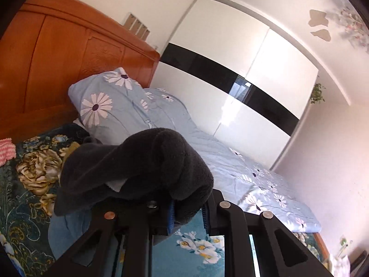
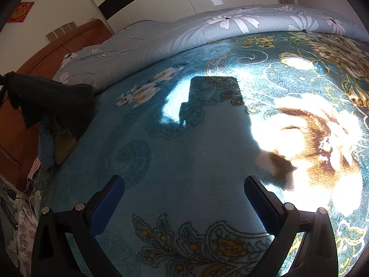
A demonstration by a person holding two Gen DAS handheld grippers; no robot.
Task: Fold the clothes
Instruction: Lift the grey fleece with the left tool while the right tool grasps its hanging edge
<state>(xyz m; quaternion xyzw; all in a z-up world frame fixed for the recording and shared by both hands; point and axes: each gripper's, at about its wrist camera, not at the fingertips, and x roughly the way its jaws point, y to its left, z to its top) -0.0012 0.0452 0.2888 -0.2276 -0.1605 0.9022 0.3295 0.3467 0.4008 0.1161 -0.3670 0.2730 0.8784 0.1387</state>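
Left gripper (image 1: 186,214): clamped on a dark fleece garment (image 1: 138,173), lifted above the bed (image 2: 184,161).
Right gripper (image 2: 184,205): spread wide, empty, over the blanket.
Advice: catch a free edge before laying flat.

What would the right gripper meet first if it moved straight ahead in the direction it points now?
Probably the teal floral blanket on the bed. The right gripper is open and empty, angled down at bare blanket; nothing lies between, though depth is unclear.
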